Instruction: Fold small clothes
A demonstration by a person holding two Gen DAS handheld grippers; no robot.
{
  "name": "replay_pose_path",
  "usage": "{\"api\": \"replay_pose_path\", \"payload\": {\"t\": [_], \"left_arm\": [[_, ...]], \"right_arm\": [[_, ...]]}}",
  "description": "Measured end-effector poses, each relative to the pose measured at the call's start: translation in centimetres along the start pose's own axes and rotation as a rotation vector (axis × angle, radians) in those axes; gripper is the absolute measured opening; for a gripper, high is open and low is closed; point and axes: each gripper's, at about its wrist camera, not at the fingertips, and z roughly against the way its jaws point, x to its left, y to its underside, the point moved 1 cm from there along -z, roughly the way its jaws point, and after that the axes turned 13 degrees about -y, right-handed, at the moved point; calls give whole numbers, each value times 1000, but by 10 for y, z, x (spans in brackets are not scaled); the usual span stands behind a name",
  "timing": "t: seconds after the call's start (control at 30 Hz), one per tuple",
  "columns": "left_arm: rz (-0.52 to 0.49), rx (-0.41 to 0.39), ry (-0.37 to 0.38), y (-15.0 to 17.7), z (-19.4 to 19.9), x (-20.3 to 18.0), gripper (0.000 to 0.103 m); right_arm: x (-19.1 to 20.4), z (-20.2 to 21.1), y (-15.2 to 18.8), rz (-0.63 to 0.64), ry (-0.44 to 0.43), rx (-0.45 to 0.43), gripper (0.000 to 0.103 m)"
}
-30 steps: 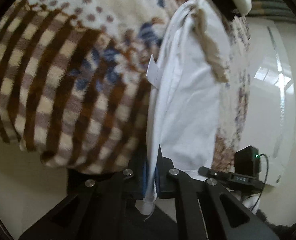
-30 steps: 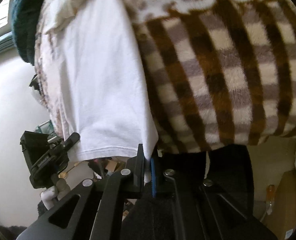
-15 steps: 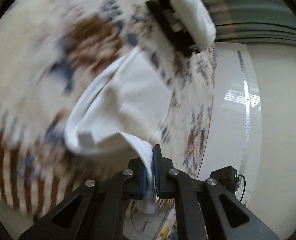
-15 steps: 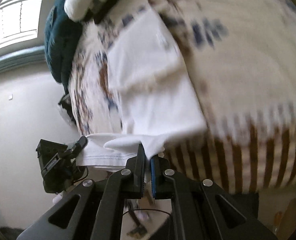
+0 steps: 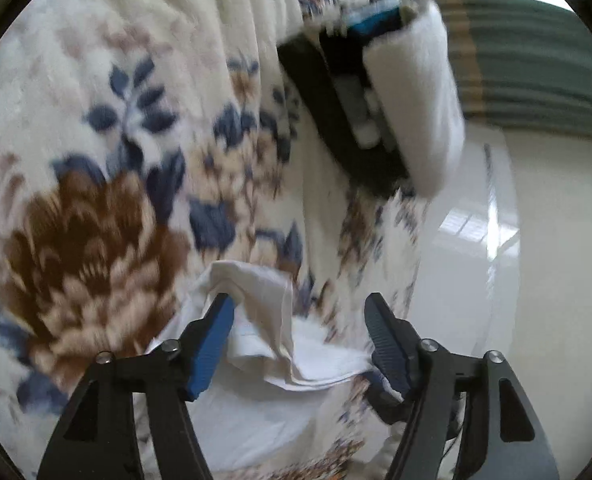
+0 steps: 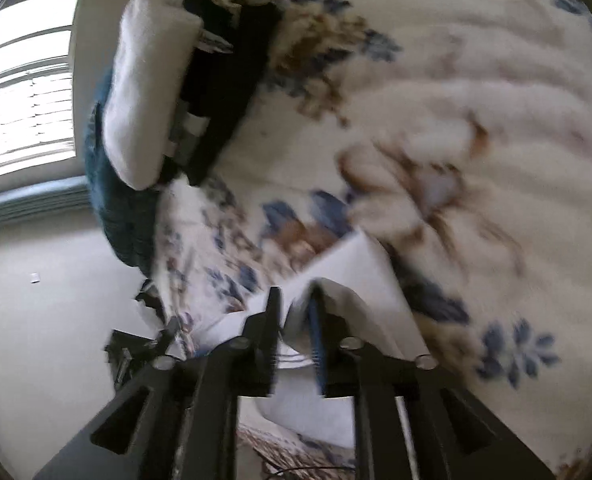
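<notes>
A small white garment lies crumpled on a floral fleece blanket. My left gripper is wide open right over the garment, and a fold of white cloth rests against the left finger. In the right wrist view the same white garment lies on the blanket. My right gripper has its jaws a little apart with white cloth between them. The view is blurred.
A stack of folded clothes, black, white and blue, lies farther back on the blanket; it also shows in the right wrist view. A dark teal cushion sits at the blanket's edge. Glossy white floor lies beyond.
Both grippers swung the white garment forward over the blanket and down onto it. The left gripper has opened and let go. The right jaws have parted slightly.
</notes>
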Motion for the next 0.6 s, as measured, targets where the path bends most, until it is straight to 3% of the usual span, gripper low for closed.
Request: {"api": "replay_pose_path", "payload": {"t": [0.03,0.1,0.27,0.37,0.53,0.6], "left_arm": [[7,-2,10,-4,3,3,66],[-28,-20,-9,-6,8,4,66],[-265,12,-213,7,-14,-10,66],[-345,55,-298,15,-40,-12,66],[-408,90,-348,4,-81,-20,65],[-394,101,-324,-3,-92,-22,56]], "right_arm": [[3,-1,0,11,-7,-6,48],[9,6,1,54,3,-27,52],[1,12,14,134,179,-11,53],[-14,0,17,137,255,36,53],[-34,-17,5,77,306,34,53],[-40,-23,-6,41,300,28,53]]}}
